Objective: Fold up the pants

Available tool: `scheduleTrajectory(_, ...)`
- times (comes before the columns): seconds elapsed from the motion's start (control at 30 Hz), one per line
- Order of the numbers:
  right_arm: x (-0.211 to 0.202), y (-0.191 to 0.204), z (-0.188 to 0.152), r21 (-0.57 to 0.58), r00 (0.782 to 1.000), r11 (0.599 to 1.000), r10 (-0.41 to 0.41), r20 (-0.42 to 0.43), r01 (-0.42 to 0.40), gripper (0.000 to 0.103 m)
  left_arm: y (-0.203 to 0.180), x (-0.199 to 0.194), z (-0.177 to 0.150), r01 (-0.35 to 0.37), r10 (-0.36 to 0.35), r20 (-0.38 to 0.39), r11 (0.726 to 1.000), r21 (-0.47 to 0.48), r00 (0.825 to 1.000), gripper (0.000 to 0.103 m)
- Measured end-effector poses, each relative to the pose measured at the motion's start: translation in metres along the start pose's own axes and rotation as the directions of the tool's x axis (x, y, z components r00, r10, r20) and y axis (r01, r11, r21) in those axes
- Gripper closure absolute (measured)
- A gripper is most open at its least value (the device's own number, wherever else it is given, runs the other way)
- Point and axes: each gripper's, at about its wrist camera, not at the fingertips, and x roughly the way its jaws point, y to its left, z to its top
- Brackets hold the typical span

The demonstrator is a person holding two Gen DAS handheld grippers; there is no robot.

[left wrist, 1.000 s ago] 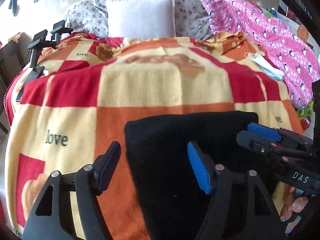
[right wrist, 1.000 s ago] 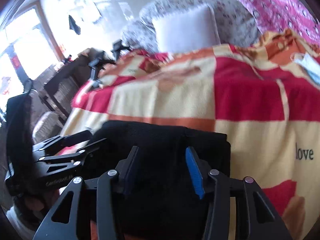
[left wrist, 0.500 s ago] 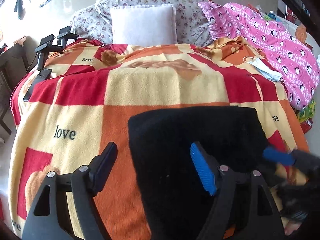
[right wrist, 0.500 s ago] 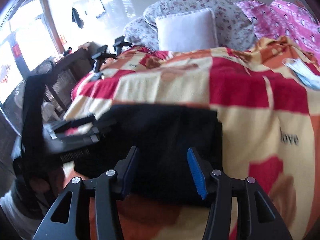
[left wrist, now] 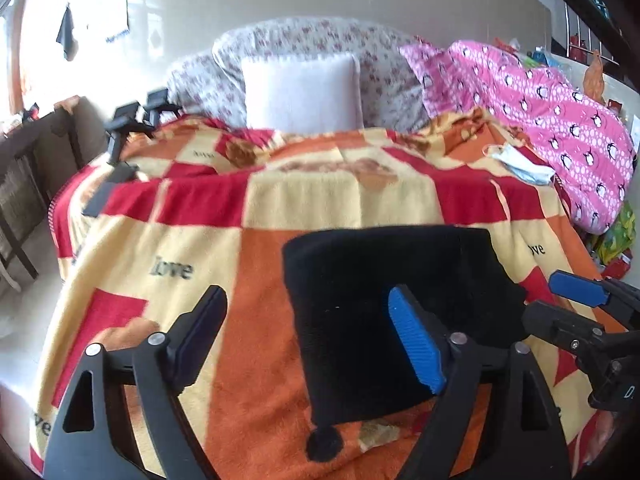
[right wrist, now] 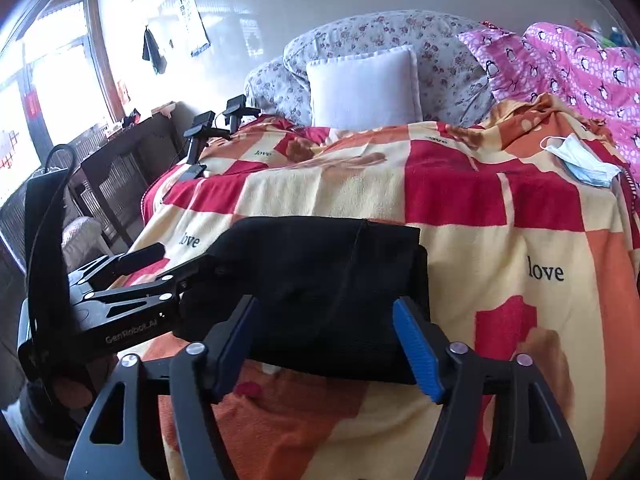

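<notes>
The black pants point(left wrist: 384, 292) lie folded into a compact rectangle on the checked blanket point(left wrist: 328, 204) near the bed's front edge; they also show in the right wrist view point(right wrist: 332, 280). My left gripper point(left wrist: 308, 340) is open and empty, held above the pants' left edge. My right gripper point(right wrist: 332, 344) is open and empty, held just in front of the pants. The right gripper also shows at the right edge of the left wrist view point(left wrist: 576, 304); the left gripper shows at the left of the right wrist view point(right wrist: 160, 264).
A white cushion point(left wrist: 300, 92) and floral pillows point(left wrist: 304, 44) stand at the bed's head. A pink penguin quilt point(left wrist: 532, 108) lies at the right. A face mask point(left wrist: 520, 164) lies on the blanket. Black camera stands point(left wrist: 128, 128) and a dark bench point(right wrist: 120, 168) are left.
Both grippers have pulled back and risen away from the pants, with the jaws open throughout. The folded pants have stayed in place on the blanket.
</notes>
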Motion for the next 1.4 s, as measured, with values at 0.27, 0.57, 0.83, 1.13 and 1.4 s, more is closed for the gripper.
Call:
scheduleTrajectory(0.27,-0.011,0.007,0.000,0.005,1.000,1.000,0.000,0.017,0.000,0.022,0.005,-0.016,-0.003,-0.004,0.005,0.046,1.000,-0.019,0.999,0.018)
scheduleTrajectory(0.57,-0.007,0.005,-0.002,0.012,0.999,0.999,-0.031,-0.015,0.031,0.020,-0.002,-0.019,-0.004,0.006,-0.006,0.035,1.000,0.006,0.999,0.018)
scheduleTrajectory(0.83,-0.003,0.004,-0.003,0.005,0.999,0.999,-0.035,-0.028,0.036,0.020,-0.007,-0.019,-0.006,0.000,-0.002,0.035,1.000,0.031,0.999,0.018)
scheduleTrajectory(1.13,0.000,-0.003,-0.007,0.027,0.998,0.999,-0.032,-0.045,0.033,0.019,-0.010,-0.015,-0.007,-0.016,0.016,0.011,0.999,0.038,1.000,0.018)
scheduleTrajectory(1.4,0.003,0.000,-0.007,0.023,0.998,0.999,-0.030,-0.049,0.031,0.019,-0.009,-0.014,-0.011,-0.026,0.026,0.007,0.999,0.044,1.000,0.018)
